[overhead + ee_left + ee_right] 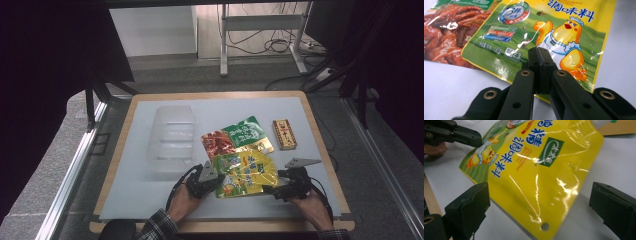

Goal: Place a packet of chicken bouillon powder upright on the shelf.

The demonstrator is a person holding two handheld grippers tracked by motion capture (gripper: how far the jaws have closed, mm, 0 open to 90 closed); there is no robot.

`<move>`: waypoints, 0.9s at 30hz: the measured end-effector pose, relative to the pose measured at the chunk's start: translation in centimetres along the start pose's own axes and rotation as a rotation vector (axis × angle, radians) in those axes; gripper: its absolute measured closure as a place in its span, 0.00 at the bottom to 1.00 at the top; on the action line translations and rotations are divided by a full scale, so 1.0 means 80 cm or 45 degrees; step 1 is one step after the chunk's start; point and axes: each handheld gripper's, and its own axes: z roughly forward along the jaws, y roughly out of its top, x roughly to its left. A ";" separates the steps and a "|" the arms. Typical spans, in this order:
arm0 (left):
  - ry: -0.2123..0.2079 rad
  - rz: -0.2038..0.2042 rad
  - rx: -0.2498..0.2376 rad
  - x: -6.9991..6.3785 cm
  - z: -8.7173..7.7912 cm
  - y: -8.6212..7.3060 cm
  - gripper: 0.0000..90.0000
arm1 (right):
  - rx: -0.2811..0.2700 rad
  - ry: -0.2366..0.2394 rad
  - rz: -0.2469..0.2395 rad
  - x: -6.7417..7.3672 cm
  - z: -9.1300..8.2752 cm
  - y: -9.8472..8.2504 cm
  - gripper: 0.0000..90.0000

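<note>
High view: the yellow pouch is pinned at its nine-o'clock edge by the pressed-together left gripper; the spread right gripper is not yet clamped.

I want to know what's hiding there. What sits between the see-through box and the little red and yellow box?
Two snack bags: a red one and a green one, overlapping, in the high view.

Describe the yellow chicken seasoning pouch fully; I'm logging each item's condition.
The yellow pouch is glossy, crinkled plastic printed with a cartoon chicken, blue characters and a green field, with a hang hole at one edge. It lies flat on the white table, overlapping the red pouch. The shut left gripper rests on it; the right gripper brackets its edge, open.
</note>
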 end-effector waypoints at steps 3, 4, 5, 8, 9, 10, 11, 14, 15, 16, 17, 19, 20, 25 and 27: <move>-0.002 -0.002 0.007 0.000 -0.001 -0.001 1.00 | 0.015 0.013 0.022 0.001 0.007 0.005 0.03; -0.001 -0.002 0.013 0.000 -0.001 -0.001 1.00 | 0.015 0.021 0.032 0.000 0.009 0.006 0.03; -0.004 -0.005 0.014 0.001 -0.001 -0.001 1.00 | 0.018 0.047 0.051 0.000 0.011 0.008 0.03; -0.004 -0.005 0.018 0.001 -0.001 -0.002 1.00 | 0.028 0.078 0.074 0.000 0.014 0.014 0.04; -0.005 -0.006 0.019 0.001 -0.001 -0.002 1.00 | 0.024 0.096 0.089 0.001 0.016 0.016 0.05; -0.007 -0.008 0.019 0.001 -0.001 -0.002 1.00 | 0.020 0.107 0.100 0.001 0.017 0.018 0.06; -0.008 -0.008 0.018 0.002 -0.001 -0.002 1.00 | 0.014 0.121 0.113 0.002 0.017 0.020 0.08; -0.003 -0.004 0.016 0.001 -0.001 -0.003 1.00 | -0.014 0.157 0.135 0.003 0.015 0.025 0.14; -0.002 -0.003 0.016 0.001 -0.001 -0.003 1.00 | -0.019 0.155 0.136 0.004 0.014 0.027 0.16; 0.001 -0.003 0.014 0.001 -0.001 -0.003 1.00 | -0.022 0.151 0.131 0.005 0.013 0.028 0.18; 0.003 0.000 0.013 0.000 -0.001 -0.003 1.00 | -0.021 0.138 0.128 0.006 0.011 0.031 0.24; 0.008 0.001 0.010 0.000 -0.002 -0.003 1.00 | -0.027 0.137 0.134 0.006 0.010 0.032 0.26; 0.013 0.004 0.010 -0.001 -0.002 -0.003 1.00 | -0.034 0.142 0.140 0.005 0.010 0.034 0.29; 0.017 0.006 0.004 -0.001 -0.002 -0.004 1.00 | -0.061 0.180 0.203 0.000 0.006 0.037 0.43; 0.018 0.004 -0.005 -0.001 -0.003 -0.004 1.00 | -0.068 0.212 0.210 -0.002 0.006 0.038 0.51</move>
